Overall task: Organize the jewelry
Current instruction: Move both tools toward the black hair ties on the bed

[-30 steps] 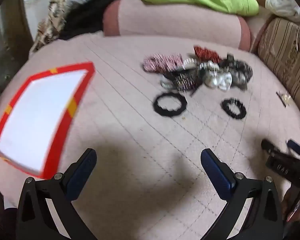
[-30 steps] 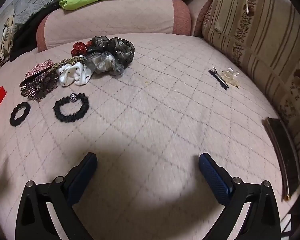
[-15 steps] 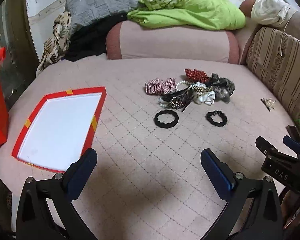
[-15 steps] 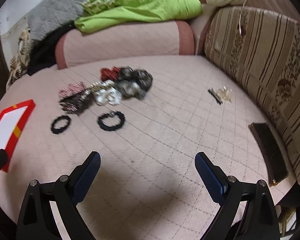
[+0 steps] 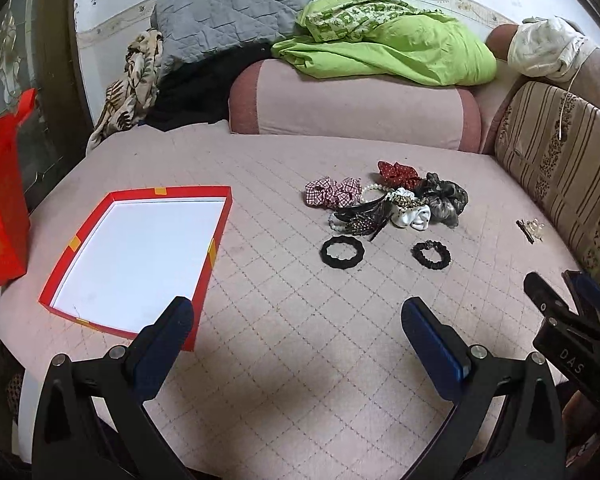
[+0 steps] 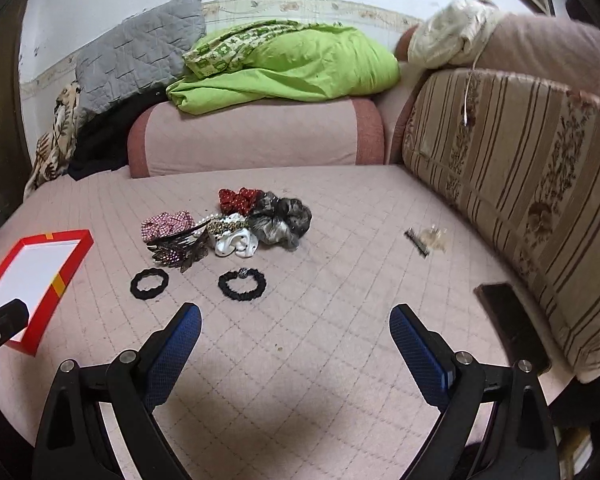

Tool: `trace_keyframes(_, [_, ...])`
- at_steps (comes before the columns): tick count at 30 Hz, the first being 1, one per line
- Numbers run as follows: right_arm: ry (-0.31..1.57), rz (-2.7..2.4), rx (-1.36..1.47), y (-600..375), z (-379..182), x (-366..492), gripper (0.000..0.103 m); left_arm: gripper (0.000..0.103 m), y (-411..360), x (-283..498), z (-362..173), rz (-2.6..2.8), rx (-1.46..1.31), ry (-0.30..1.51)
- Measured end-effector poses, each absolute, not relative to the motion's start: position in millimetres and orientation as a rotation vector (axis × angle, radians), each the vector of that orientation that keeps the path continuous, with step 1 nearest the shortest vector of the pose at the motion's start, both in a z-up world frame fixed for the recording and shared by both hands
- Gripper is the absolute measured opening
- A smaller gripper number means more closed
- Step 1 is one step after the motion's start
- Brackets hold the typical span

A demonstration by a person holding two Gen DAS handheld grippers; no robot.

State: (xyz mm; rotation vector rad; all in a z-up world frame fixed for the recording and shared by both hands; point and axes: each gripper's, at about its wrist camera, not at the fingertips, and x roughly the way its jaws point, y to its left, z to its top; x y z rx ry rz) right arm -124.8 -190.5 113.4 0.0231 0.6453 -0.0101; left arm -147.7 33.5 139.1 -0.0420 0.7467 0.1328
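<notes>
Both grippers, left [image 5: 298, 330] and right [image 6: 296, 338], held with fingers apart, empty, above bed [image 6: 340, 280]; scrunchies [image 6: 228, 226] heaped beyond, tray [image 5: 140, 256] left.

Both grippers — black angular frames with silver screws — carry blue textured fingers [image 5: 432, 334]; one frame reads "DAS".

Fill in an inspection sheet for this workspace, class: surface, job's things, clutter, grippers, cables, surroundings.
Surface: pink quilted cushion, a few crumbs.
Job's things: red box lid, empty, at left; heap of scrunchies and hair accessories; two black scrunchies lying apart in front of it; hair clips near the striped backrest.
Clutter: dark phone-like slab; red bag.
Grippers: left gripper and right gripper open, holding nothing.
Cables: thin white cord over the backrest.
Surroundings: green bedding, grey pillow.
</notes>
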Motion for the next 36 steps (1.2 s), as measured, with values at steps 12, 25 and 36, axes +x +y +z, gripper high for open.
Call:
trace_keyframes(12, [0.740,0.037,-0.007,-184.3,102.9,-125.1,0.097,0.103,34.3,-148.2,135.7,0.142,-0.032,0.777])
trace_keyframes(25, [0.797,0.057,-0.015,-181.4,83.2,-109.0,0.097,0.103,34.6,-125.1,111.5,0.126,-0.022,0.859])
trace_keyframes(36, [0.882,0.088,0.035,-187.8,63.3,-83.5,0.085,0.084,61.2,-100.5,103.3,0.111,-0.062,0.905])
